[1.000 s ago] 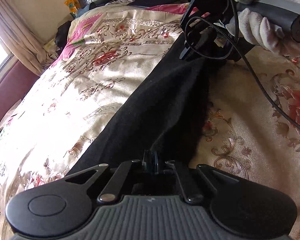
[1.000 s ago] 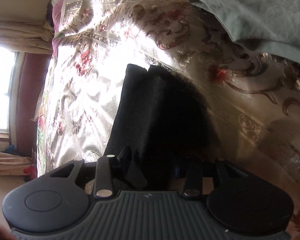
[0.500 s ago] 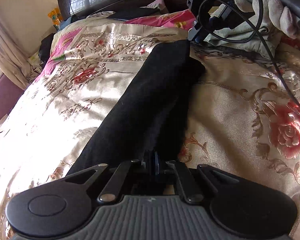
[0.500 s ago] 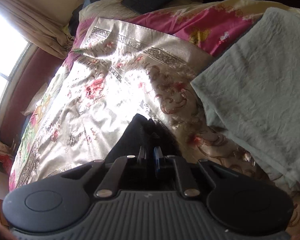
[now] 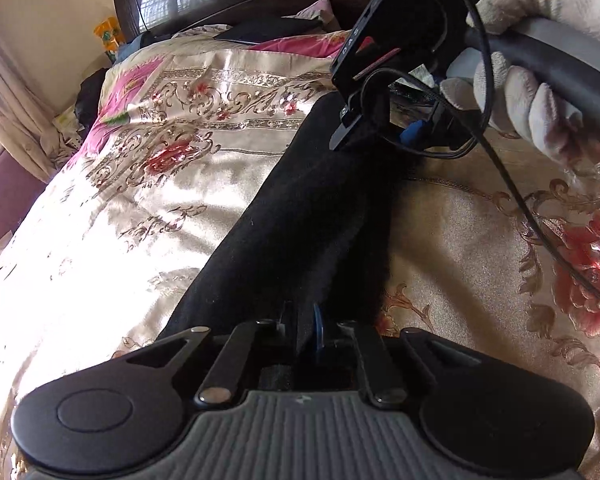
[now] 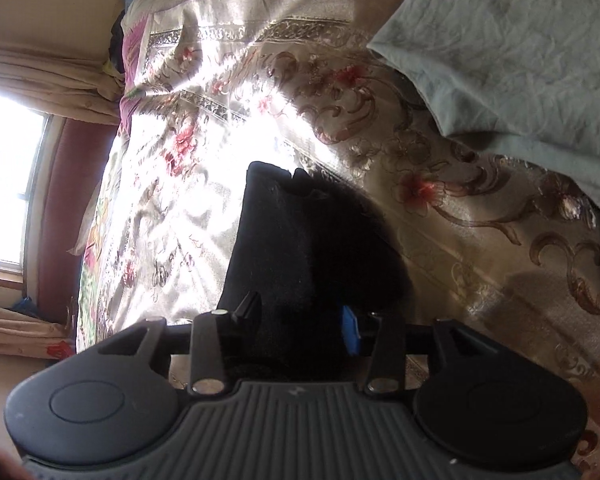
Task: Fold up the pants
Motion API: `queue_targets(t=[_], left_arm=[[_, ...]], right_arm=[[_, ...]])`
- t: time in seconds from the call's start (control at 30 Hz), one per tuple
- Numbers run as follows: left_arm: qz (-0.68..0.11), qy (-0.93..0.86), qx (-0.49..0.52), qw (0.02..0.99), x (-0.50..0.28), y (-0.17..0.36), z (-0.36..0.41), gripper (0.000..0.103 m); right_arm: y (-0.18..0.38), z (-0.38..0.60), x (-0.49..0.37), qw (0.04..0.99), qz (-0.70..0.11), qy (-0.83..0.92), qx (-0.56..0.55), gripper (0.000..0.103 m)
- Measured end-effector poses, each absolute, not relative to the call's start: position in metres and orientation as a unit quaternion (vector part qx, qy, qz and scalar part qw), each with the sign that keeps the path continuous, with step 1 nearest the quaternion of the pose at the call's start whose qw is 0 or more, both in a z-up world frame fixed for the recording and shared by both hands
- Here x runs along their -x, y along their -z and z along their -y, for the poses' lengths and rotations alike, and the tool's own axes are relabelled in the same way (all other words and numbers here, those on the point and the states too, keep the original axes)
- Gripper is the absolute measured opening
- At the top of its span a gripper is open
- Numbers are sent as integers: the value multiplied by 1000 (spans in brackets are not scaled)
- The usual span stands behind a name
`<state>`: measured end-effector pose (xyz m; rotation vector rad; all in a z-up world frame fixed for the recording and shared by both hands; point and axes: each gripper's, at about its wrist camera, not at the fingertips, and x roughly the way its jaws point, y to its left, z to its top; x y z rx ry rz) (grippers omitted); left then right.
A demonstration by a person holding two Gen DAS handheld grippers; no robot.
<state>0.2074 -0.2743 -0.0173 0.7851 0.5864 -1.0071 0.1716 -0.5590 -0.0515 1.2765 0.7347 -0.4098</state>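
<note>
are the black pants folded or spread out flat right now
Folded: the black pants lie as one narrow doubled strip on the bedspread, both leg ends stacked.

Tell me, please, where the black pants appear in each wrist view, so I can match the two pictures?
Left wrist view: the black pants run as a long strip from bottom centre up to the right tool.
Right wrist view: the black pants fill the lower centre, their end pointing up.
Shared landmark: the floral gold bedspread beneath them.
</note>
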Motion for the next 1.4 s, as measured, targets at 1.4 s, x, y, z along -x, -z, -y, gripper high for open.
queue_targets(t=[1.4], left_arm=[[-351,450,-334,750,-228,38,261,26]], right_arm=[[22,561,-147,769,-326,179,-520,3]])
